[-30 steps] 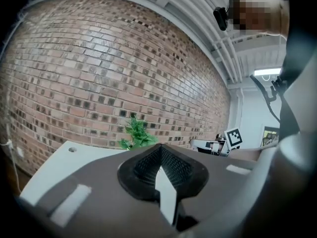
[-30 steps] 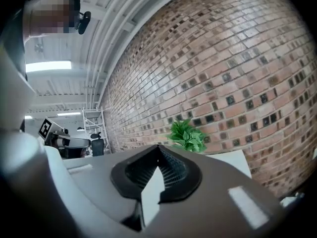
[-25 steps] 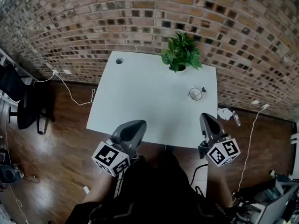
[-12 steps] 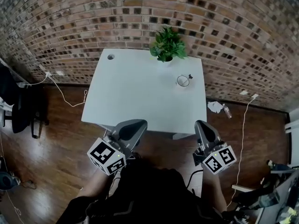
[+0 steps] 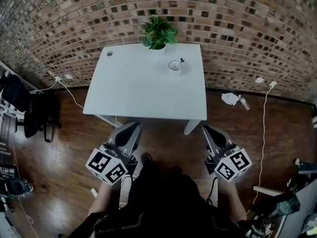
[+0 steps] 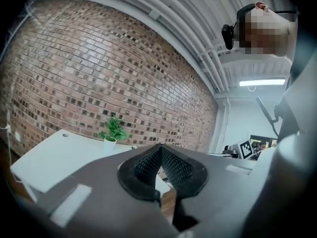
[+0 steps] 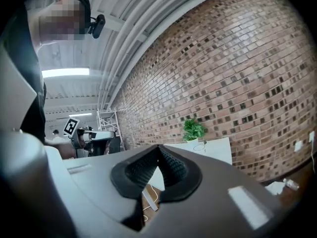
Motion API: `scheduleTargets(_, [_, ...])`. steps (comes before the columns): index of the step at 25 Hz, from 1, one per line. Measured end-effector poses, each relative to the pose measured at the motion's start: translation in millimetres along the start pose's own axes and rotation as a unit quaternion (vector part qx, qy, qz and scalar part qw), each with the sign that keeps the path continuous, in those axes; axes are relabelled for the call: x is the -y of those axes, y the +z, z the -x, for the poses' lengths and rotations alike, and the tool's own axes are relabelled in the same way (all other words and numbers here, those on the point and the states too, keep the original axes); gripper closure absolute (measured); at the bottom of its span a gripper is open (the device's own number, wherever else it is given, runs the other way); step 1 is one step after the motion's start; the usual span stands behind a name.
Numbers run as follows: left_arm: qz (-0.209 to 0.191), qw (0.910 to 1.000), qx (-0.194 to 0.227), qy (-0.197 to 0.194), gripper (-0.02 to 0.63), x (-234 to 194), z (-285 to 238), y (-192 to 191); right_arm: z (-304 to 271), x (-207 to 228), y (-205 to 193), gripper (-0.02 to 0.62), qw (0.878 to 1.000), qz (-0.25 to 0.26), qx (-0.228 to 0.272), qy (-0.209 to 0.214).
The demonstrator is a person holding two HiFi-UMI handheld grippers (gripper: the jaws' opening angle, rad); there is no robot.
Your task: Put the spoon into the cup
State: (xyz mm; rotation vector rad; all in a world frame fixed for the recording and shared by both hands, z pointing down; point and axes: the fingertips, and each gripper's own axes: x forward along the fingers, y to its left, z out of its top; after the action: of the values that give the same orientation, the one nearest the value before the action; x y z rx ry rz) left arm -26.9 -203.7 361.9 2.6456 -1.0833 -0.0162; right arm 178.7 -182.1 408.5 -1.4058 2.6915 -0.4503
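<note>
Well ahead of right gripper [image 5: 209, 131]: cup [image 5: 174, 65] on table [image 5: 138, 93].

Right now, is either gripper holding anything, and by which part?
Nothing is held: the left gripper and right gripper are both shut and empty.

Your table [image 5: 143, 93] stands with its far edge against the brick wall [image 5: 233, 19]. On it, the plant [image 5: 157, 32] sits at the middle of the far edge, and the cup [image 5: 174, 65] is just right of it and a little nearer you. A chair [image 5: 29, 114] stands on the floor well to the table's left, and crumpled paper [image 5: 230, 98] lies on the floor to its right. Your left gripper [image 5: 133, 126] and right gripper [image 5: 205, 129] hang over the floor before the table's near edge, apart from it.
</note>
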Motion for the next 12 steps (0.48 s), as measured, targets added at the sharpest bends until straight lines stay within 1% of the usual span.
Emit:
scheduleTargets(2, [-0.015, 0.9999, 0.004, -0.004, 0.612, 23, 12, 2, 12, -9, 0, 0.589, 1.000, -0.002, 0.003, 0.010])
scheduleTargets(4, [-0.027, 0.9996, 0.007, 0.000, 0.612, 36, 29, 3, 20, -27, 2, 0.589, 1.000, 0.008, 0.005, 0.023])
scheduleTargets(7, [-0.008, 0.9998, 0.011, 0.016, 0.612, 36, 58, -2, 26, -56, 0, 0.589, 0.999, 0.017, 0.006, 0.035])
scheduleTargets(9, [-0.008, 0.9998, 0.014, 0.012, 0.612, 41, 75, -2, 33, -74, -3, 0.589, 0.999, 0.013, 0.010, 0.033])
scheduleTargets(12, [-0.028, 0.9993, 0.026, -0.006, 0.612, 53, 102, 3, 43, -100, -9, 0.589, 1.000, 0.010, 0.007, 0.025])
